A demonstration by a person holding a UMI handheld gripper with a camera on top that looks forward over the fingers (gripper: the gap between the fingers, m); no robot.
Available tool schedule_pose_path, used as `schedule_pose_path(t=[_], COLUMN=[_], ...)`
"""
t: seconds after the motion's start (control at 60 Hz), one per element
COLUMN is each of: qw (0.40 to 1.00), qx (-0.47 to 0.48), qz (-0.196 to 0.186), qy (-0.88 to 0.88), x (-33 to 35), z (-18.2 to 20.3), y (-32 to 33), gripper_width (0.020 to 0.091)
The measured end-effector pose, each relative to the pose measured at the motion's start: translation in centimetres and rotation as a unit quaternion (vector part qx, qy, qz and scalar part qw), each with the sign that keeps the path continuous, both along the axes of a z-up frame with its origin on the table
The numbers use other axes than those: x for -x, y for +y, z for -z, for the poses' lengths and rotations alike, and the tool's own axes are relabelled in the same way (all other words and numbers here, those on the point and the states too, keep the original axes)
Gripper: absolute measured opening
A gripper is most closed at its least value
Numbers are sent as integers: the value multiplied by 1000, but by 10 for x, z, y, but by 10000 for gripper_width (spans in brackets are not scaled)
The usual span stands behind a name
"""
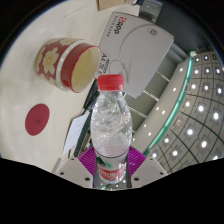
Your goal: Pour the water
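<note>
Between the fingers stands one clear plastic water bottle (112, 125) with a red cap, beyond them lie one red-and-cream ceramic mug (64, 62) (on its side) and one white paper ream pack (135, 40), and nearer sits one flat red disc (37, 116).

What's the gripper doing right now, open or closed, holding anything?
Gripper: shut on the bottle, held upright, red cap on.

ahead: bottle (111, 125) blocks | left: cup (66, 62) | between: bare table (45, 150)
</note>
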State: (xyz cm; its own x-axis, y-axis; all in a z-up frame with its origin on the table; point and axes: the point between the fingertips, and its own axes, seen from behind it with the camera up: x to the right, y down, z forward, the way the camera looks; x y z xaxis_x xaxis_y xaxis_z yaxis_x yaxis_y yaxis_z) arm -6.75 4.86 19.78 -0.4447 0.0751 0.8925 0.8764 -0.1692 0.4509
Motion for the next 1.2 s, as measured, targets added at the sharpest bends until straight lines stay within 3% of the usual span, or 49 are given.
schedule_pose_path(t=[0.25,0.467,0.633,0.817,1.05,1.1,1.2], qw=[974,829,688,581,534,533,528], qx=[8,42,113,170,214,203,197], qz=[12,19,22,40,47,32,32], qy=[224,557,717,795,816,821,826], x=[-13,-17,-11,-3,14,17,14], z=[-17,-29,16,82,140,138,137], y=[-14,-23,-19,-10,-11,-9,-10], gripper_width=[378,380,381,381,382,386,463])
